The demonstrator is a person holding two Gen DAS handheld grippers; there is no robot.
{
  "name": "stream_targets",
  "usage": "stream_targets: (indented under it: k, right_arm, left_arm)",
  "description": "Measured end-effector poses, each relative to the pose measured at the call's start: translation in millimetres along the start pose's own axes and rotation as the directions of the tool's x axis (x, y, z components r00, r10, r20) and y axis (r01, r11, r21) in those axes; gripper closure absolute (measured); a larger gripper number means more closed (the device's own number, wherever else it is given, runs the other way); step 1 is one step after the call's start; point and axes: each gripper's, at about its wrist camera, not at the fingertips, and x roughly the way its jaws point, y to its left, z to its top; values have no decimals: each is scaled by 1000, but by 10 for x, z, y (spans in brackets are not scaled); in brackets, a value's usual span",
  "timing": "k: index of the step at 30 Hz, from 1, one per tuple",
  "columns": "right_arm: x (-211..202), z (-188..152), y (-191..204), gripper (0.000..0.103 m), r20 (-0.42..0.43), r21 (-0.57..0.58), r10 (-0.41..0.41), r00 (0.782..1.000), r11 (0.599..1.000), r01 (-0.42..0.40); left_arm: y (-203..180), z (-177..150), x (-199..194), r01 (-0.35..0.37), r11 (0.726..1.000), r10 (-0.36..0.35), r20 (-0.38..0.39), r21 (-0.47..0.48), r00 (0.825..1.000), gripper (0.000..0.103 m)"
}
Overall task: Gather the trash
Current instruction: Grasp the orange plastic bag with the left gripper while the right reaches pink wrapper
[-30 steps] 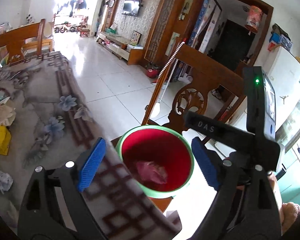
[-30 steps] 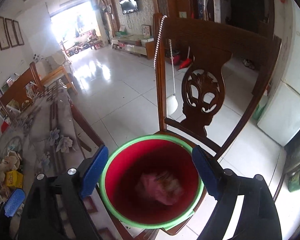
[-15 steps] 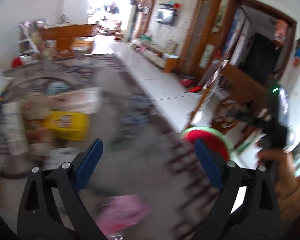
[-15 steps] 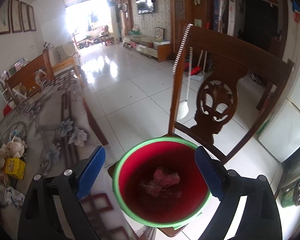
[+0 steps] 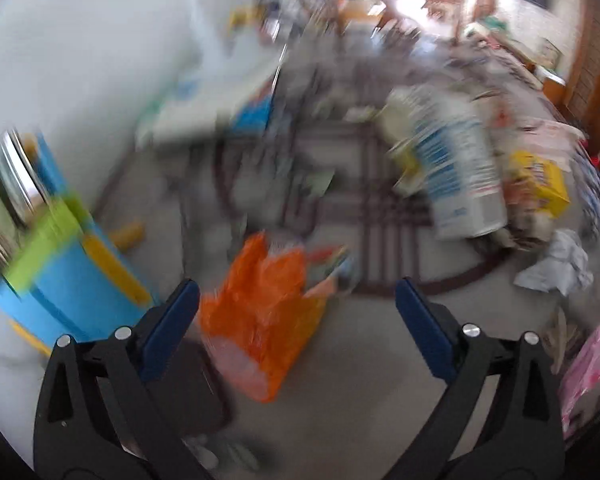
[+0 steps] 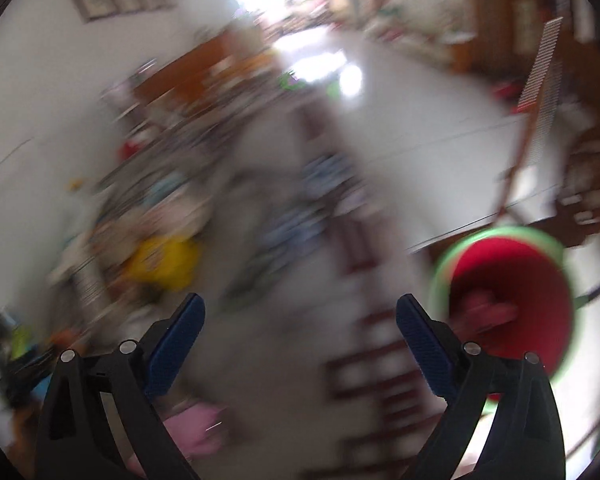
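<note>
Left gripper (image 5: 296, 304) opening, empty, above orange bag (image 5: 266, 320) | right gripper (image 6: 300, 316) opening, empty, near red bucket (image 6: 512, 300) | risk: blur, possibly mistimed grab snags tablecloth (image 5: 380, 380)

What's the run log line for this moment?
left gripper: opening, empty, over orange bag | right gripper: opening, empty | red bucket: holds trash

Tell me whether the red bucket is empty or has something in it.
Not empty. In the blurred right wrist view the red bucket holds a pinkish lump against its inner wall; what the lump is cannot be told.
</note>
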Motion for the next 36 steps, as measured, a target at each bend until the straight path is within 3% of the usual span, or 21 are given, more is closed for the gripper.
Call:
stream_targets:
  k: [2, 4, 7, 9, 11, 13, 17, 20, 24, 26, 29, 30, 32, 34, 36]
  right_arm:
    - [105, -42, 119, 11, -63, -31, 64, 996, 997, -66]
    - [200, -86, 248, 11, -122, -69, 105, 987, 991, -114]
    - [304, -151, 436, 11, -161, -130, 101, 982, 984, -122]
    - [330, -195, 520, 11, -171, -160, 101, 980, 979, -128]
    - [361, -234, 608, 10, -187, -180, 119, 975, 972, -153]
    - [385, -296, 663, 10, -208, -205, 124, 970, 964, -167]
    - [413, -474, 773, 10, -275, -288, 113, 955, 938, -194]
    - [489, -653, 895, 10, -343, -378, 79, 936, 900, -215]
    - [584, -841, 959, 10, -432, -406, 65, 899, 876, -258]
    - [595, -891, 991, 10, -441, -426, 56, 896, 865, -264]
    - [616, -998, 1104, 12, -372, -547, -59, 926, 820, -167]
    - [642, -1031, 1149, 12, -313, -607, -137, 940, 790, -87]
    - [650, -1024, 1195, 15, -248, -629, -176, 953, 777, -21]
    - [594, -969, 1272, 15, -117, -651, -204, 972, 755, 80]
    - [560, -912, 1338, 15, 6, -662, -263, 965, 722, 201]
  left_arm:
    - [84, 15, 78, 49, 998, -50, -24, -47, 998, 7]
    - [123, -9, 191, 52, 997, -56, -68, -65, 996, 7]
    - [99, -57, 351, 80, 992, -94, -143, -99, 985, 7]
    - [83, -66, 358, 112, 988, -127, -141, -105, 982, 15]
    - [31, -75, 334, 138, 986, -150, -131, -96, 980, 48]
    - [-7, -113, 316, 177, 980, -188, -129, -91, 974, 58]
    - [-100, -133, 166, 248, 965, -253, -61, -81, 966, 87]
    - [-305, -190, 76, 250, 968, -251, -40, -9, 967, 91]
    - [-434, -210, 35, 250, 968, -249, -33, 25, 968, 91]
    - [-458, -222, 35, 254, 967, -252, -37, 28, 967, 91]
    - [-443, -231, 46, 273, 962, -273, -40, 15, 961, 91]
    - [-430, -242, 56, 281, 960, -280, -42, 9, 959, 91]
    - [-447, -249, 61, 292, 957, -291, -49, 7, 956, 88]
    - [-486, -257, 56, 298, 955, -297, -53, 17, 954, 81]
    - [-517, -265, 40, 304, 952, -302, -49, 29, 952, 77]
